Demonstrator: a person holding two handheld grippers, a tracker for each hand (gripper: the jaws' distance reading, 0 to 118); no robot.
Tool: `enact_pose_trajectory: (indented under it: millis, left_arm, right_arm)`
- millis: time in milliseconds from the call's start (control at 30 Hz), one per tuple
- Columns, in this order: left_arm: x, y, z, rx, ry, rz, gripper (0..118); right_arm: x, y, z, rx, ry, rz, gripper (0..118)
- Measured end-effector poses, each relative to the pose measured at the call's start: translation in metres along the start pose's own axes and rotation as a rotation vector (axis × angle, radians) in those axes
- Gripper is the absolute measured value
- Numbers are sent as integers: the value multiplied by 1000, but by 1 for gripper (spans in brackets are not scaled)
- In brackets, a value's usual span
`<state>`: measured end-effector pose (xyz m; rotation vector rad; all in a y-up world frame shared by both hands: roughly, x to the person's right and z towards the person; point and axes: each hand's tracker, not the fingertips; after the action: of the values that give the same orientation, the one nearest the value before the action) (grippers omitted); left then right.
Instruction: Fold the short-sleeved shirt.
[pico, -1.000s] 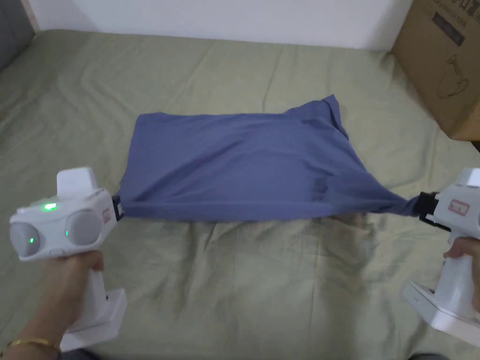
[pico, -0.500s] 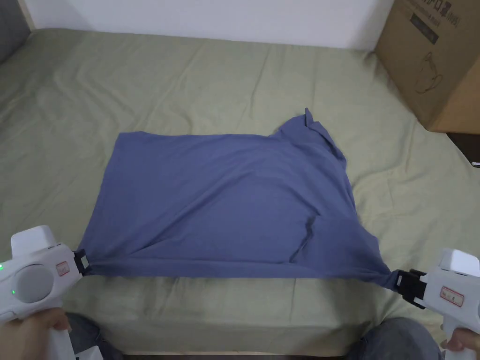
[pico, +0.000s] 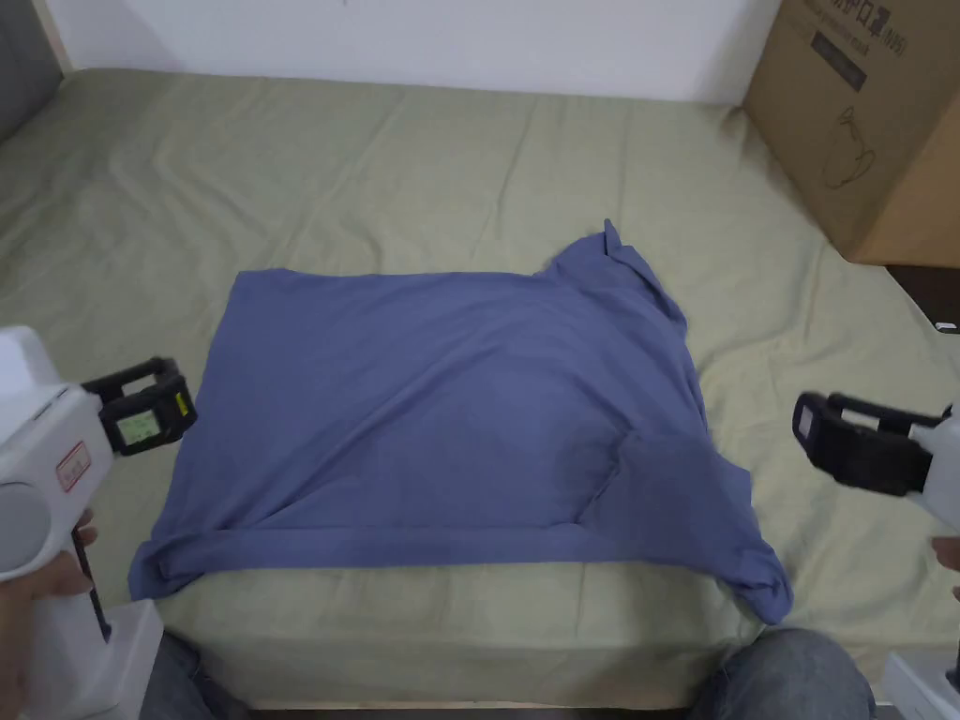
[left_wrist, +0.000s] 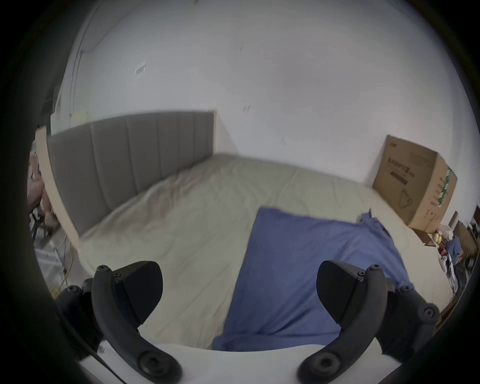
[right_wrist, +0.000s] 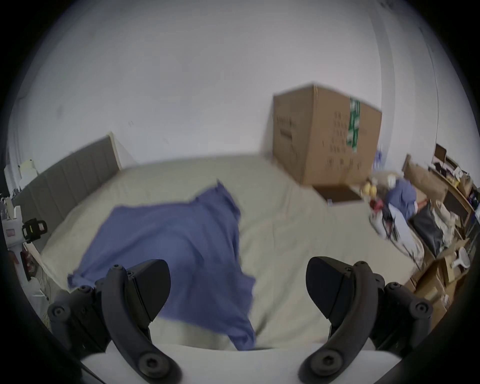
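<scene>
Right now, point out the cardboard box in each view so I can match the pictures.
Head view: the cardboard box sits at the top right corner, on the bed's far right edge.
Left gripper view: the box stands at the right, beyond the blue shirt.
Right gripper view: the box stands right of centre, against the wall.
Shared landmark: the shirt's raised far corner lies nearest the box.
</scene>
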<state>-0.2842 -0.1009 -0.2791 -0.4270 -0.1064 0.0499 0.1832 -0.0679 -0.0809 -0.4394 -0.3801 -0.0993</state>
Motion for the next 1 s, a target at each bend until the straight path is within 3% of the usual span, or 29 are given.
enact_pose_trajectory:
  millis: [100,200,233,300,333,367,433,467,933,1000]
  left_arm:
    - [21,5,15,132,-41,-88,118]
    - [40,2,21,177,-17,-170,117]
    - [45,1,23,175,-19,-158,113]
    - [49,-4,27,211,-71,-115,79]
    - [51,-6,28,211,-73,-110,59]
    - [55,-8,29,211,-72,-114,34]
    - [59,-11,27,200,-68,-150,7]
    - [60,-12,27,192,-72,-159,0]
    - [36,-9,19,81,-125,-107,0]
    - [23,-2,4,-57,-95,-98,21]
  right_arm:
    - [-12,9,6,98,33,-29,113]
    - [-33,7,7,164,0,14,112]
    - [-39,4,7,174,-8,22,111]
    - [-48,0,7,186,4,6,104]
    - [-50,-2,6,189,12,-12,96]
    - [-56,-3,7,189,17,-28,70]
    - [-60,-4,7,194,13,-44,14]
    - [-62,-5,6,198,2,-47,1]
    - [-66,-6,9,185,4,-41,0]
    - [-65,-7,6,169,8,-39,0]
